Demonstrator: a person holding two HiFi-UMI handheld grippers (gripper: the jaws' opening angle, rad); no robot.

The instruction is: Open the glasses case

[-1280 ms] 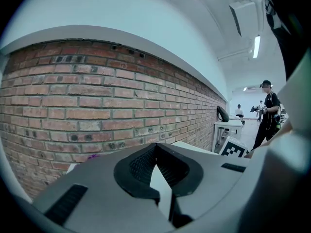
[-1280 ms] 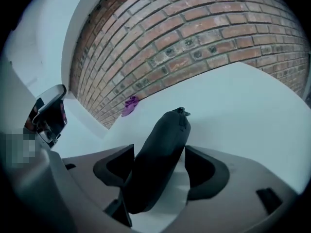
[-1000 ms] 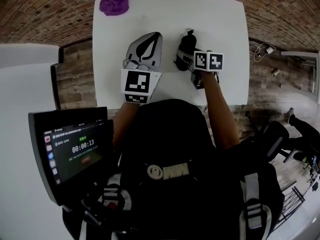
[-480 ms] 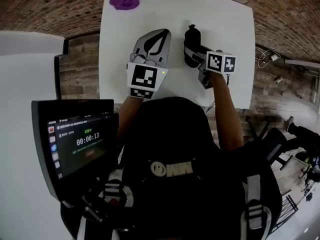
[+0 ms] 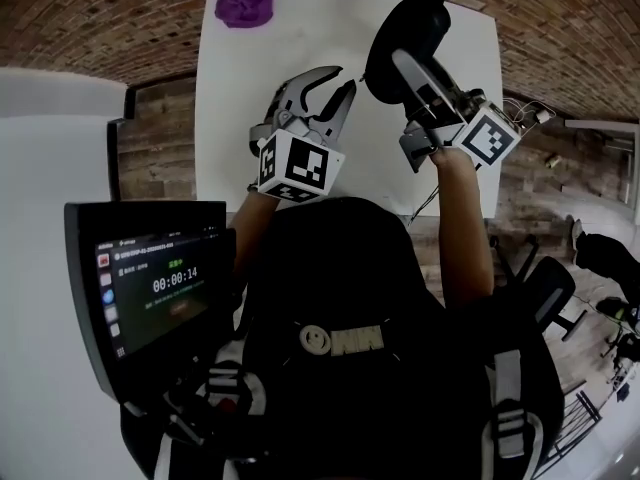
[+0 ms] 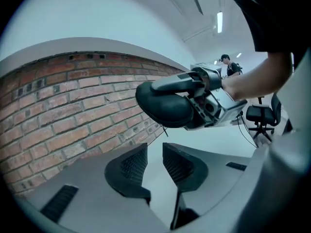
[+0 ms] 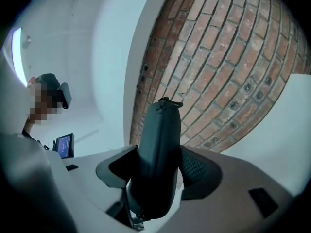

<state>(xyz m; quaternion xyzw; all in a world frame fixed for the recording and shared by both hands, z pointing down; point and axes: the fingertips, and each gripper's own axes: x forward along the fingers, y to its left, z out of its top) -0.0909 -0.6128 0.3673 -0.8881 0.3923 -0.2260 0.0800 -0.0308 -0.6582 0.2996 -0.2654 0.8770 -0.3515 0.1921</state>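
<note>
The case [image 5: 425, 23] is held clear of the table [image 5: 240, 118], clamped edgewise in the right gripper [image 5: 408, 66], whose jaws have just been closed in to a middling width upon it. The presenting step is judged in hand, the case unopened. The left gripper [image 5: 341, 80] is found empty, its jaws just opened to a narrow gap; next, the case's edge closure must be reached and gripped by it.

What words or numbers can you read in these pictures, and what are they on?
"00:00:14": big digits on the screen at the left.
The other small lines on that screen are too blurred to read.
Logo on the person's back: a smiley and blocky letters, not readable.
Marker cubes: black-and-white squares only, no letters.
</note>
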